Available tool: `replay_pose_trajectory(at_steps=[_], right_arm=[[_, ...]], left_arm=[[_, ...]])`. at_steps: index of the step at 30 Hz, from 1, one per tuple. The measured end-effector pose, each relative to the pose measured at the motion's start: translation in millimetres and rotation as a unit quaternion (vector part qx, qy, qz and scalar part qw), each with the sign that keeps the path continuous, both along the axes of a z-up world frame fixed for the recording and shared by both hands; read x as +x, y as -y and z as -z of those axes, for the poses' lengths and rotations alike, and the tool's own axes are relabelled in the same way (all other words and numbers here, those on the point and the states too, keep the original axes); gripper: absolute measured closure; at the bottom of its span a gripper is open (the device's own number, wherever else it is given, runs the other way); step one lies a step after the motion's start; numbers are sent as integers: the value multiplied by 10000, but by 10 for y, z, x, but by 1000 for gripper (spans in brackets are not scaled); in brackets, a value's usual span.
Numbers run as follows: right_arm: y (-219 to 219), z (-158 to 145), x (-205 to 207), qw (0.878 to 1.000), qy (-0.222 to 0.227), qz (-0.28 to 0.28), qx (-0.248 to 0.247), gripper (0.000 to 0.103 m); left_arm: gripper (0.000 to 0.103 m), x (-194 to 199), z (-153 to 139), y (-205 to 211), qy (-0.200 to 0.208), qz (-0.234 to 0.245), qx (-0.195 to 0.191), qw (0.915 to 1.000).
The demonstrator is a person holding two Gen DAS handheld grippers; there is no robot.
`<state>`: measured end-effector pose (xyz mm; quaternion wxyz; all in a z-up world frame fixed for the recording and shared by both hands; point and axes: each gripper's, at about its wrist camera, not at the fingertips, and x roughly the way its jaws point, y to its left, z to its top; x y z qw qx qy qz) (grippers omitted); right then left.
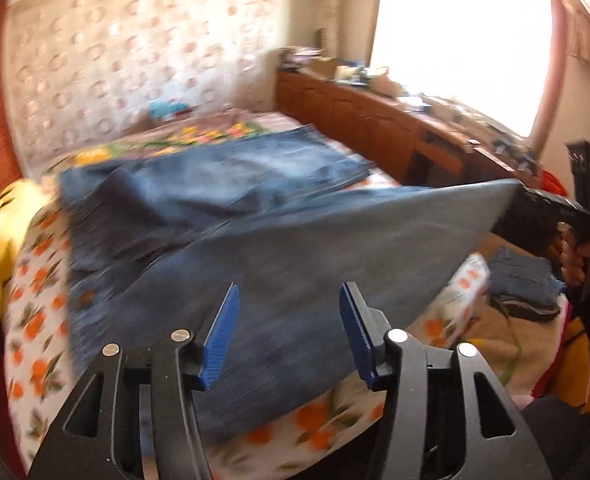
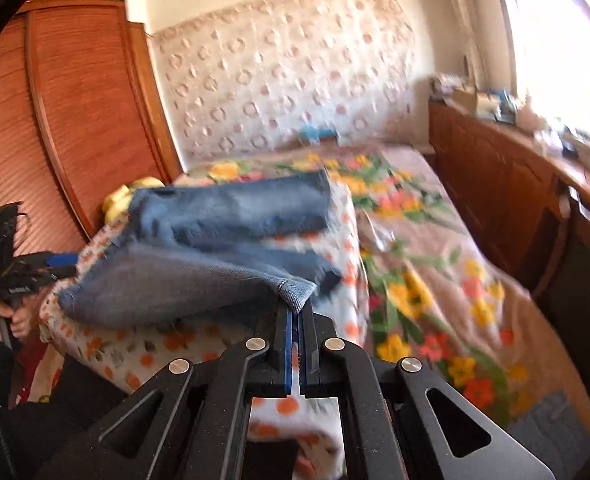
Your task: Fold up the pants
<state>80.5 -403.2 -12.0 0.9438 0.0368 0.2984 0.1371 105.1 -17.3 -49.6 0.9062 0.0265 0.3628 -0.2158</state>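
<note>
A: Left gripper [image 1: 289, 334]?
B: Jaws parted, blue pads [image 1: 221, 336] wide, nothing pinched between them. Angled downward.
A: Right gripper [image 2: 296, 312]?
B: Pads pressed together, clamped on a corner of the jeans [image 2: 231, 280]. Also tilted down, raised at the side, a hand [image 1: 583, 260] on its handle.

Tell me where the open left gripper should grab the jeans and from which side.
Grip the free hem corner of the lifted leg of the jeans, opposite the corner already pinched by the right gripper. Come in from the near bed edge, level with the cloth: that corner overhangs the bedsheet, so the left gripper, jaws apart, could probably slide over it.
</note>
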Motion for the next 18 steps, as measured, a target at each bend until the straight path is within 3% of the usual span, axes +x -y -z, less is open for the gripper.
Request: replay_pose_trajectory(at_steps=[5,11,18], right_arm=[[-12,546,-64,9968,-785,49,137,101],[-118,776,-46,9946,-971,113,335,101],[-69,794,28,9950,-945,160,297,100]], left_arm=[[50,-121,316,-638,-241,-780,116,9966],[49,-199,601,-1229,-466,-1635,262,9851],[50,-240,725,-1275,-454,-1559,115,9867]])
